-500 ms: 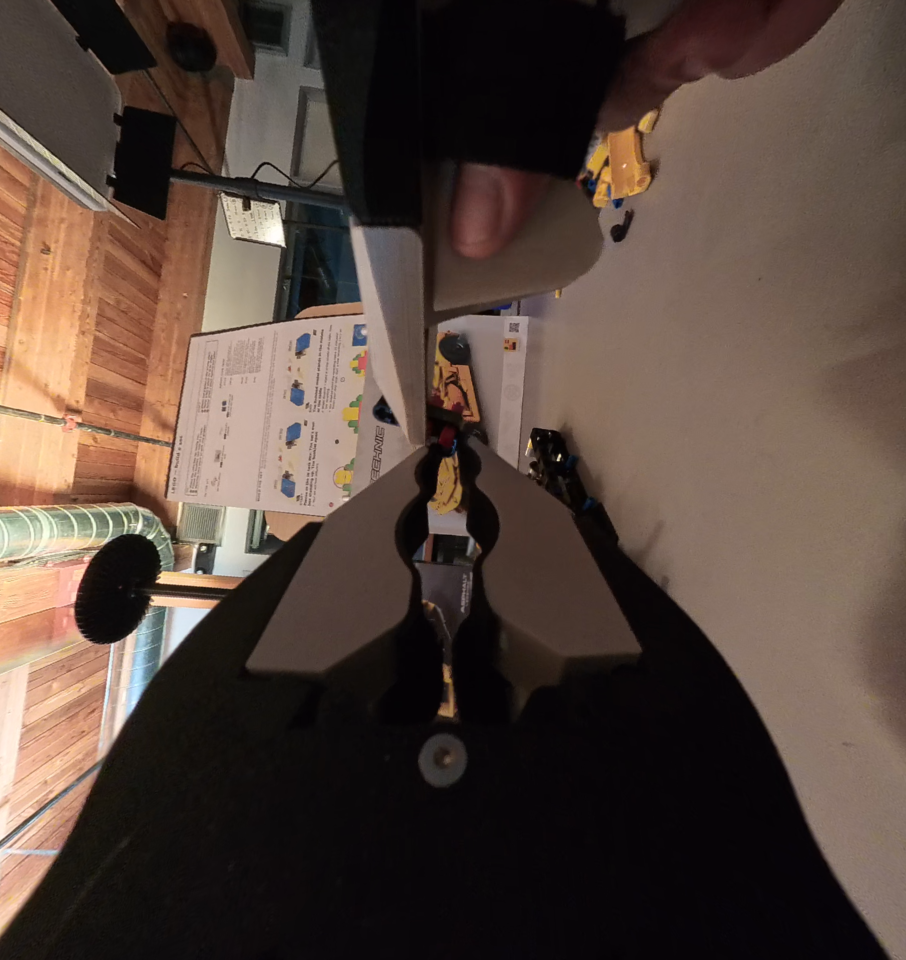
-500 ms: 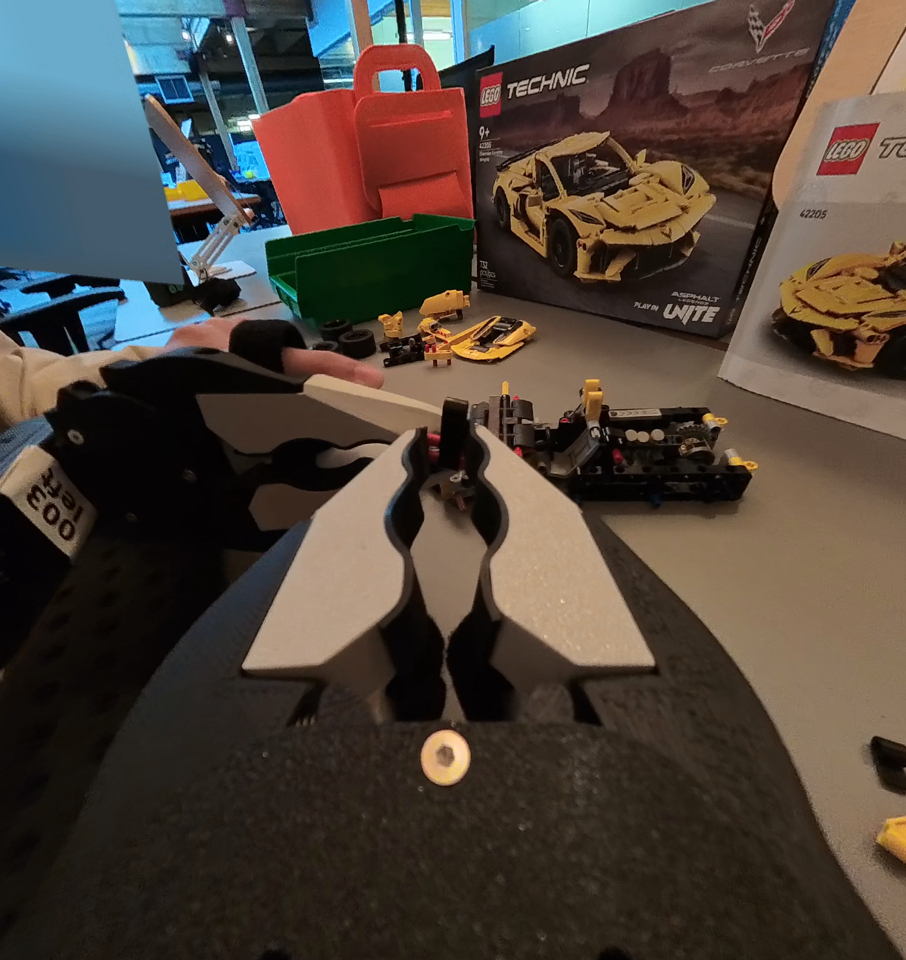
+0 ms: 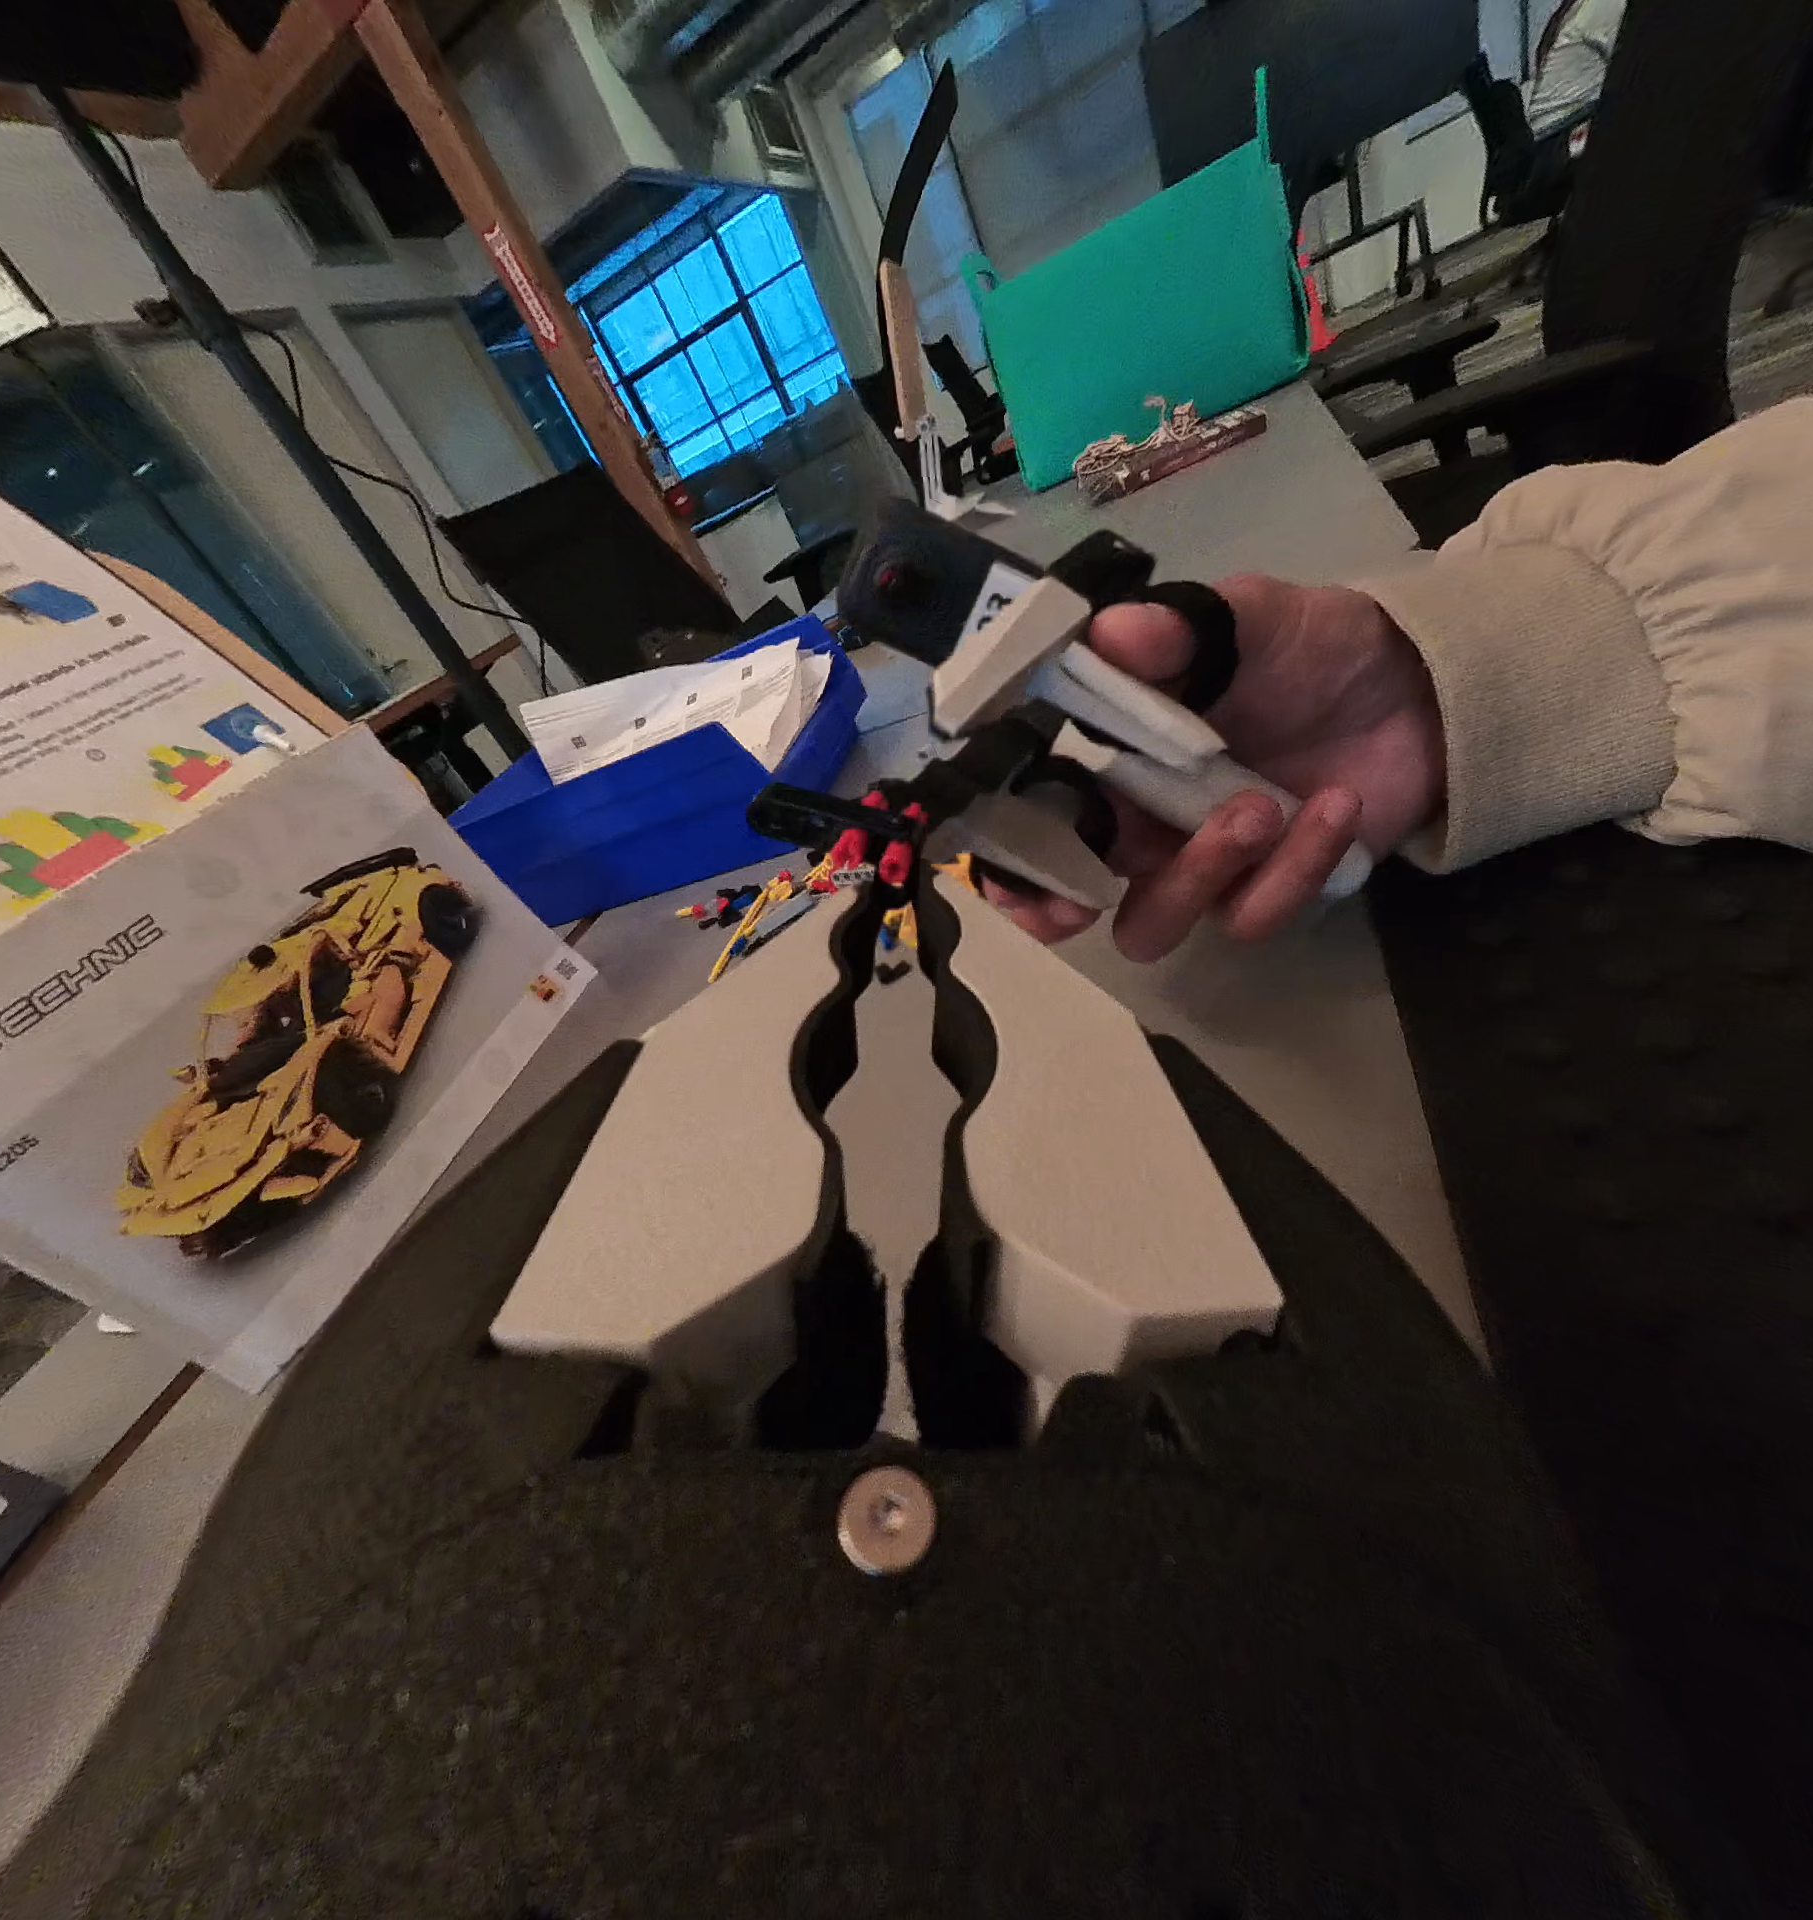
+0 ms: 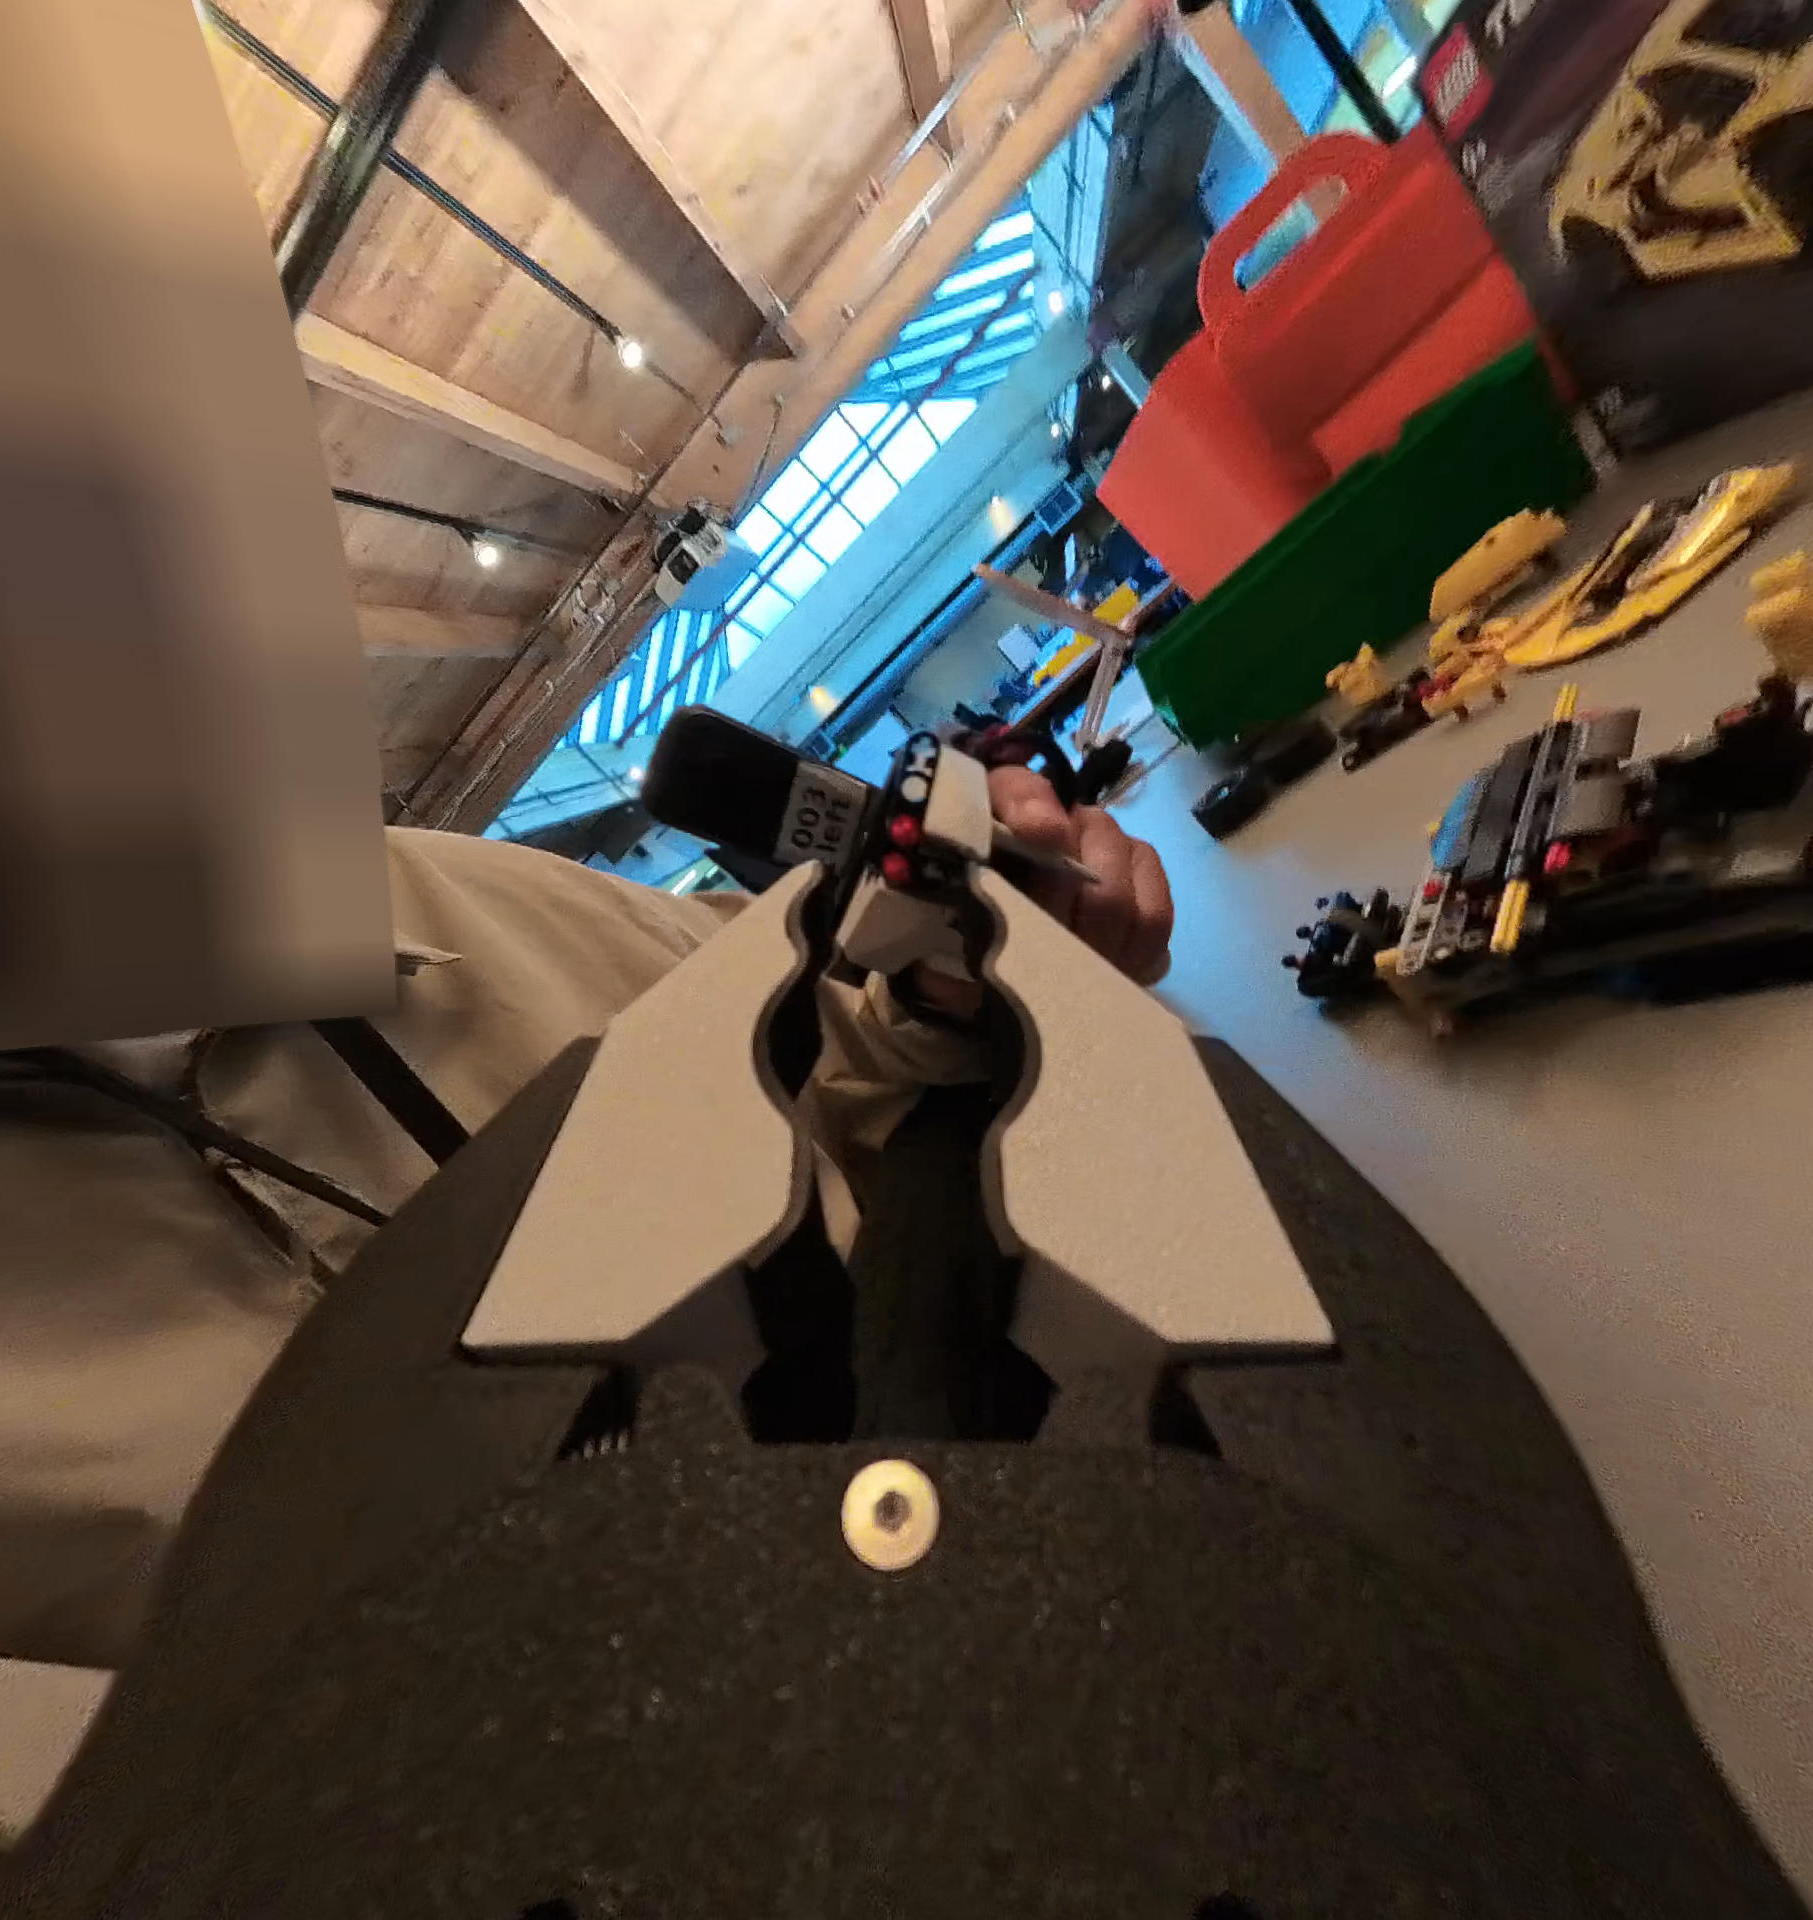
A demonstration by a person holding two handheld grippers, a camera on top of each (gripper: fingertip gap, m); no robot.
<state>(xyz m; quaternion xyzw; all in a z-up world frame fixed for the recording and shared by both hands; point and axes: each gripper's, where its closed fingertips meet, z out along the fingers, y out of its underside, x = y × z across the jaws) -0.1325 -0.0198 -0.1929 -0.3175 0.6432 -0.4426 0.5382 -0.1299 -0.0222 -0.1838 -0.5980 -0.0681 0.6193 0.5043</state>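
Observation:
My left gripper point(image 3: 897, 891) is shut on a small black beam piece with red pins point(image 3: 819, 816), held in the air above the grey table point(image 3: 1224, 1039). My right gripper point(image 4: 902, 885) faces it tip to tip. Its jaws stand apart on either side of the left gripper's fingertips point(image 4: 959, 821) without closing on the piece point(image 4: 917, 784). In the left wrist view the right gripper point(image 3: 949, 779) comes in from the right, held by a hand point(image 3: 1297, 727) in a beige sleeve. The left gripper point(image 4: 912, 868) bears a white sticker.
A partly built black car chassis point(image 4: 1567, 862), yellow body panels point(image 4: 1608, 592), a loose tyre point(image 4: 1229, 800), a green bin point(image 4: 1349, 592), a red bag point(image 4: 1328, 353) and the set's box point(image 4: 1660, 156) are on the table. An instruction booklet point(image 3: 258, 1039), a blue bin point(image 3: 653, 800) and loose pieces point(image 3: 767, 904) lie on the left. Only a small space, under 4 cm, lies between the two pairs of fingers.
Both grippers have risen from the table and turned. The right jaws have widened and the left jaws have narrowed onto the piece with red pins.

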